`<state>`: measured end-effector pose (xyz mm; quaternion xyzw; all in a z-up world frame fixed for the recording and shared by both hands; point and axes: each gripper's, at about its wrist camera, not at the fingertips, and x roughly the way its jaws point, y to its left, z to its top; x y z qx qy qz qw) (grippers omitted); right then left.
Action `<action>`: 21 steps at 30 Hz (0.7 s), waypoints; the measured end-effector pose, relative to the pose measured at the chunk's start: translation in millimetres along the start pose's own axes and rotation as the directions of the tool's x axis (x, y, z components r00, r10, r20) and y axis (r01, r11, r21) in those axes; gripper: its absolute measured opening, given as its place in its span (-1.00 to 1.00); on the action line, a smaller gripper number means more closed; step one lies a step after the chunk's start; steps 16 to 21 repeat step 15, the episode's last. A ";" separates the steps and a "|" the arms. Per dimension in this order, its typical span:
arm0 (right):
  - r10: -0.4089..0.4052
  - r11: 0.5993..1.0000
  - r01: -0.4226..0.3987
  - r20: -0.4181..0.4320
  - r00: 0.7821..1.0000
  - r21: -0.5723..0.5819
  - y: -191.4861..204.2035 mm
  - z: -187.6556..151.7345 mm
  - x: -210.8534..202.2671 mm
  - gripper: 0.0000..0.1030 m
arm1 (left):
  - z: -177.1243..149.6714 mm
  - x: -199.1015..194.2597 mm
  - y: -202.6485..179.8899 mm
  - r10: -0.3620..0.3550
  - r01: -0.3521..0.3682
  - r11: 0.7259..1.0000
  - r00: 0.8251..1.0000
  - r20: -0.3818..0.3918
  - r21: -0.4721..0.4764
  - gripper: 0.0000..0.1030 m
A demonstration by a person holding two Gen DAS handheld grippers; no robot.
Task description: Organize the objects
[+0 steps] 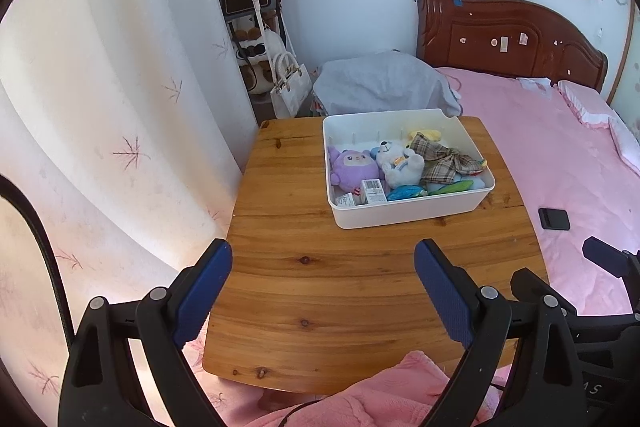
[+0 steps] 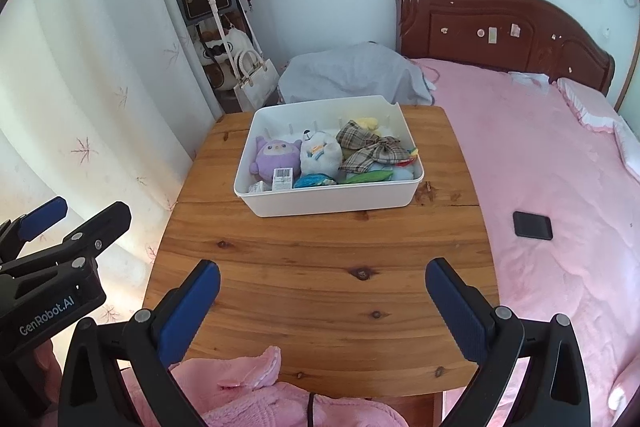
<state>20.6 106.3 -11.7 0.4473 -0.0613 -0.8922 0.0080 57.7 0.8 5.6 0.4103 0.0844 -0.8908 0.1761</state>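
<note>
Bin (image 1: pixel 412 215): white, rectangular, on the far half of the counter (image 1: pixel 320 287), long axis running across the view. It lies ahead of both claws and well apart from them. Contents: purple plush (image 1: pixel 354 167) at left, white bear (image 1: pixel 400 163) beside it, plaid cloth (image 1: pixel 444 157) at right, small boxes and wrapped items along the near wall. Nothing of the task's items lies loose on the counter.

Left claw (image 1: pixel 323 267): released, jaws wide, nothing between them, above the near counter; the bin is ahead and to its right. Right claw (image 2: pixel 322 287): released, likewise bare, bin nearly straight ahead.

Judgement: the right claw is the better aligned for a reach into the bin, the left would have to cross rightward. A dark flat object (image 2: pixel 533 225) rests on the bed (image 2: pixel 560 167), right of the counter, nearer the right claw
</note>
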 end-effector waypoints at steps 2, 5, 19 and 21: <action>0.000 1.000 0.000 -0.007 1.000 0.000 2.9 0.3 1.9 0.99 | 0.2 1.6 2.1 -0.003 0.003 1.000 1.000 -0.006 0.001 0.82; 0.001 1.000 -0.001 -0.014 1.000 0.001 6.3 0.5 3.9 1.00 | 0.2 2.8 4.2 -0.001 0.001 1.000 1.000 -0.009 0.005 0.82; -0.001 1.000 0.002 -0.035 0.999 0.007 15.1 -0.6 9.2 1.00 | -0.9 3.5 6.7 -0.011 0.011 1.000 1.000 -0.007 0.025 0.82; -0.001 1.000 0.002 -0.035 0.999 0.007 15.1 -0.6 9.2 1.00 | -0.9 3.5 6.7 -0.011 0.011 1.000 1.000 -0.007 0.025 0.82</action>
